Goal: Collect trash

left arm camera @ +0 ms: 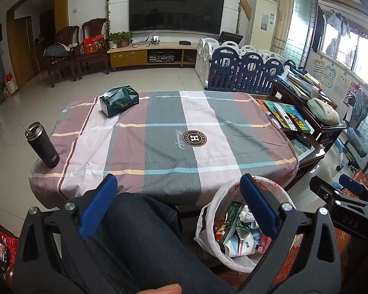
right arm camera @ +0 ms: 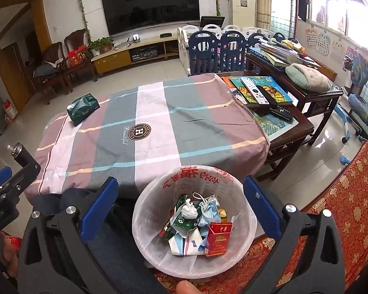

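Both tools stand with jaws wide apart and empty: right tool [right arm camera: 180,208] above the lined trash bin [right arm camera: 243,252], where the trash [right arm camera: 196,223] already lies, and left tool [left arm camera: 179,205] over the person's knee at the near edge of the bench [left arm camera: 159,132]. Judged complete or nearly so; confirm that no litter remains on the cloth before withdrawing. Open room is ample across the middle; a tissue box [left arm camera: 119,100] sits near the far left corner, a black flask [left arm camera: 43,144] at the left edge.

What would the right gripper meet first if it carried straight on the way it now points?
Most likely the trash bin lined with a white bag: it sits between the open right gripper fingers, so the trash inside, perhaps the red cigarette pack, would come first. Depth is uncertain.
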A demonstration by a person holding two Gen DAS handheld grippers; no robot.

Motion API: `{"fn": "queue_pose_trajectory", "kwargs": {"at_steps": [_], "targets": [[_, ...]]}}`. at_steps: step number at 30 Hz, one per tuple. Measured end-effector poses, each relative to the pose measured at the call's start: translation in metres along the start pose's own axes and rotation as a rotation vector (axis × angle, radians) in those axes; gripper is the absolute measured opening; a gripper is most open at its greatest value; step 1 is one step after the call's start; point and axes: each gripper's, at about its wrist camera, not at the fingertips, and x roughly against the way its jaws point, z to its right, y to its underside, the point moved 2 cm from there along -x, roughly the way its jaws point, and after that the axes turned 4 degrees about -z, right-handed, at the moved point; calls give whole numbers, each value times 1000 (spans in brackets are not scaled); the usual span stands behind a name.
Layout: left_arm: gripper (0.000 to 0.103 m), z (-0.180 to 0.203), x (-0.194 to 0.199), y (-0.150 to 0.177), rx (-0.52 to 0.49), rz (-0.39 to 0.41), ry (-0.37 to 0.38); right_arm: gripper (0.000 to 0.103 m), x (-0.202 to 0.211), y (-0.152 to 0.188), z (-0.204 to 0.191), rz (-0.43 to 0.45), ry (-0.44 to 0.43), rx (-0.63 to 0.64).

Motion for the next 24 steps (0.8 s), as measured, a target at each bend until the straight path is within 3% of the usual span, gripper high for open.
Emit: {"fn": "queue_pose_trajectory", "kwargs": {"at_steps": [24], "targets": [[100,1,-5,4,-5,-21,13,99,-6,1,6,-18,1,-9]]}}
